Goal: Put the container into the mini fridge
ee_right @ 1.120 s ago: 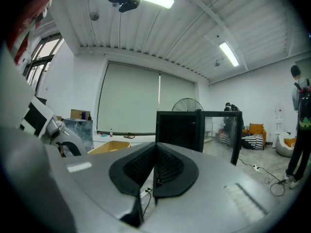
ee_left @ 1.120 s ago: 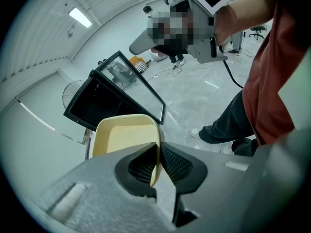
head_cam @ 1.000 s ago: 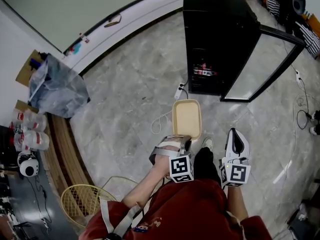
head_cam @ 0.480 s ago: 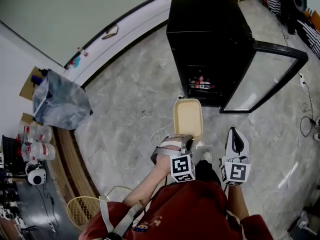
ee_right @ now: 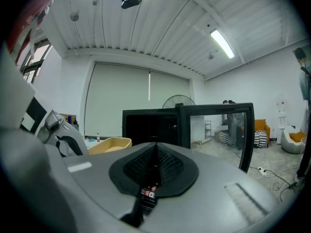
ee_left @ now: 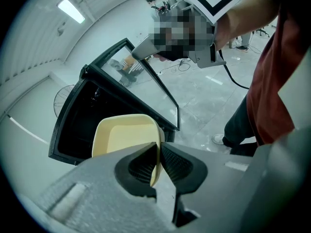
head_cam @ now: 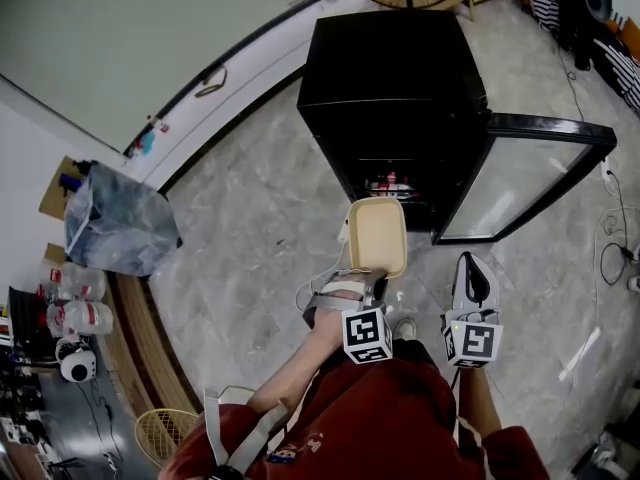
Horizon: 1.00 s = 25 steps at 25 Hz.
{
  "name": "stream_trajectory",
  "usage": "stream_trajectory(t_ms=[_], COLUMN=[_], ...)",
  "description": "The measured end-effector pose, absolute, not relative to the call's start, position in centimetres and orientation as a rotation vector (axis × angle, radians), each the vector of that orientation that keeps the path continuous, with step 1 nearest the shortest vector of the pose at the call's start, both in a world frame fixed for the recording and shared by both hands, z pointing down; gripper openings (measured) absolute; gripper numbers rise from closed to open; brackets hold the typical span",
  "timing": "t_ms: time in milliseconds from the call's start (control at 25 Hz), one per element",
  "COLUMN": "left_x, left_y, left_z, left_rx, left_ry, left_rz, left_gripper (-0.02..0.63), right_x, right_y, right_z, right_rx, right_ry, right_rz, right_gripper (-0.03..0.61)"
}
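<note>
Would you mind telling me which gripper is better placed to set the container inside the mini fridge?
Left. The left gripper clamps the container by its rim and holds it out toward the open mini fridge; the right gripper is shut and empty.

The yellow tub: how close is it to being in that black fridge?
Done: the black mini fridge has its glass door open. In hand: the left gripper grips the pale yellow plastic tub by its rim, outside the fridge; the right gripper is shut, empty. Left: set the tub inside and let go.
</note>
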State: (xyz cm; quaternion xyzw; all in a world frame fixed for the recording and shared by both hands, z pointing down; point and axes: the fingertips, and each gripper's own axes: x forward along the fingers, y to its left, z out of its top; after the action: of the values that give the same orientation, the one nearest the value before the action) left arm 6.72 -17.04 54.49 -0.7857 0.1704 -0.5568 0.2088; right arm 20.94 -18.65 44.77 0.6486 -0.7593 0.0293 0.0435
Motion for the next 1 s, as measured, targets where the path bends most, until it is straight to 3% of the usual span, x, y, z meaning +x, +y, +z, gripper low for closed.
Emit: stream_trajectory(t_ms=[440,1000], left_x=[8.1,6.0], left_y=[-23.3,-33.7], left_z=[56.2,59.2], left_rx=[-2.199,-2.213], left_ry=[0.413,0.257], left_rz=[-1.537,-1.482], left_gripper=[0.037,0.037], right_x=[21.0,15.7], right_y=[-23.9,-33.6], right_z=[46.2,46.0], right_rx=[1.978,2.011], right_ry=[-2.297,-2.23], right_rz=[0.109,0.093], right_gripper=[0.002,0.002])
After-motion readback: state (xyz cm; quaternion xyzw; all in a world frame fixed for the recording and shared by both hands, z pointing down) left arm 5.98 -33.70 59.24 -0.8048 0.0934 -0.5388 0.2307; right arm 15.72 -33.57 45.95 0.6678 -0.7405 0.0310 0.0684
